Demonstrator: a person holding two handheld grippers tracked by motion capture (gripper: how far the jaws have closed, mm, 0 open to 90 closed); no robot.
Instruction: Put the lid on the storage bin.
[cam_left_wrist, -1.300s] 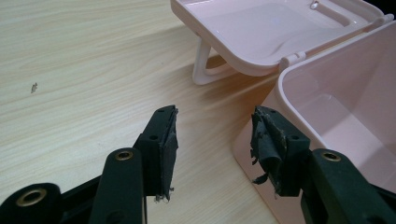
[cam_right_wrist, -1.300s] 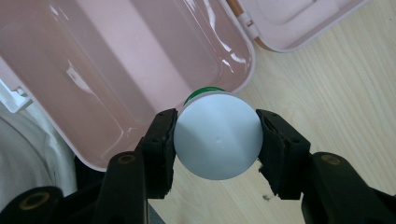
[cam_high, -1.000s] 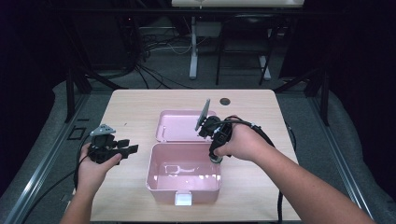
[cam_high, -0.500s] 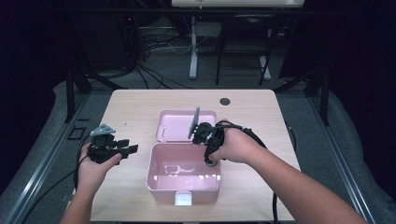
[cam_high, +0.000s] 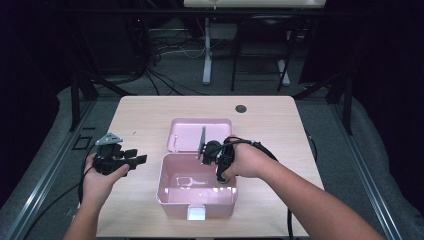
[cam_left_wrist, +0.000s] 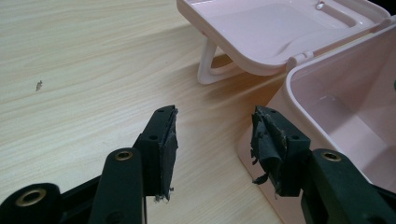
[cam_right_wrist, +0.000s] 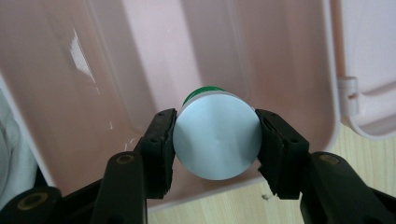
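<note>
A pale wooden worktop carries 1 open pink box, its lid folded back flat behind it. Near the far edge sits 1 small dark round disc, well apart from the box.

Your left gripper, at the frame's lower left, holds its jaws apart with nothing between, while your right gripper, near the centre, points downward with jaws clamped.

can: silver flat end, green body | clamped end-on | above pink box, lid open
</note>
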